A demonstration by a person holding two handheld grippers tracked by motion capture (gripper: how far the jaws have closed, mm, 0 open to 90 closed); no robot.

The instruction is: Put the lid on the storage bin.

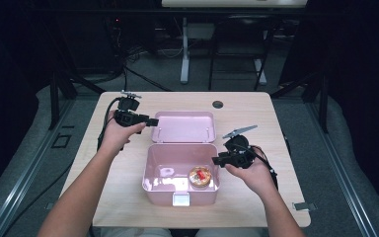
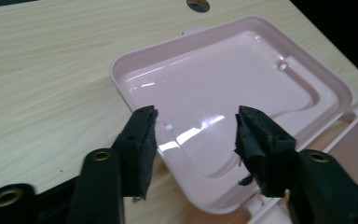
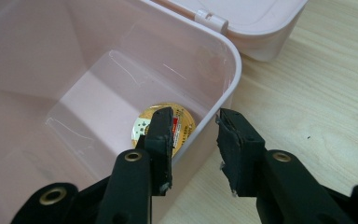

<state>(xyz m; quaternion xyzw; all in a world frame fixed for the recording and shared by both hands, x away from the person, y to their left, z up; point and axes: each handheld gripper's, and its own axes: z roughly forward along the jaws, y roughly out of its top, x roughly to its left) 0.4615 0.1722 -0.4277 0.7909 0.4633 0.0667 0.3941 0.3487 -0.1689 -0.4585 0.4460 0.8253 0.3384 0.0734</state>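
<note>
Light wood-grain table (image 1: 123, 197) w/ rounded corners, round cable hole (image 1: 217, 104) near far edge. Directly on it – open pink box (image 1: 153, 190) at centre, its lid (image 1: 183, 126) folded back flat on the far side, inside facing up. Small metal clip (image 1: 301, 206) at right near edge.

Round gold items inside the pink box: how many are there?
1. The round gold item lies on the floor of the pink box, in its near right corner; the floor elsewhere looks bare.
</note>
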